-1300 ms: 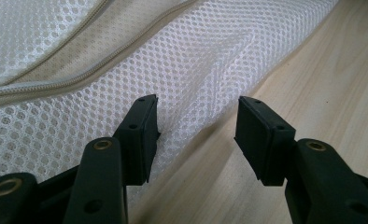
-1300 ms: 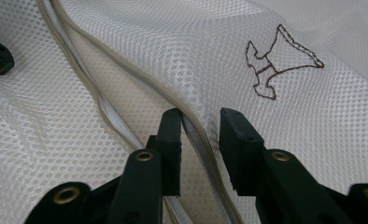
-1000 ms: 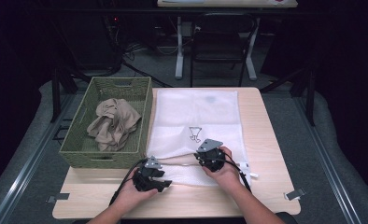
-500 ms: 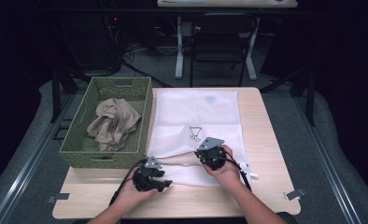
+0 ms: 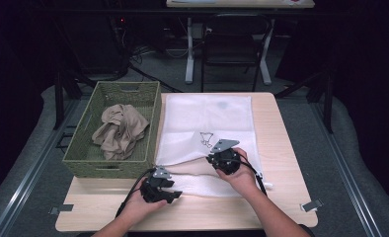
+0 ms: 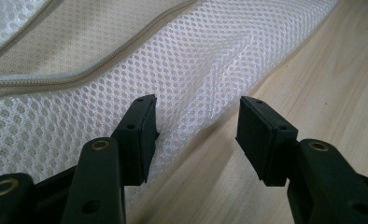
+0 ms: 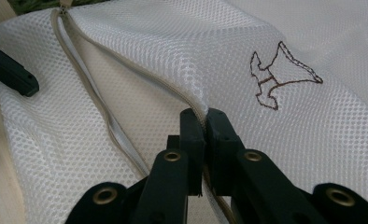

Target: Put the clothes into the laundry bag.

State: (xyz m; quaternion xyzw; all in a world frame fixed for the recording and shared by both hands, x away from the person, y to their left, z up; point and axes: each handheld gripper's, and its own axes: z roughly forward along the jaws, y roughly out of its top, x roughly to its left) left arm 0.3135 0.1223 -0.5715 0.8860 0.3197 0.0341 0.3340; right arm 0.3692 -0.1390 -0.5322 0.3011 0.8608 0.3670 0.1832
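Now I have the right gripper (image 7: 204, 122) just closed tight on the upper zipper edge of the white mesh laundry bag (image 5: 207, 116), lying near the table's front edge. Left gripper (image 6: 196, 135) fingers gape half-open around the bag's lower edge, gripping nothing. Next, I judge: pinch there, spread the mouth.

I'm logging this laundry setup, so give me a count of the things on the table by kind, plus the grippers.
White mesh laundry bag: 1
Green woven basket: 1
Beige garment in the basket: 1
Handheld grippers: 2, left gripper and right gripper
Total: 5
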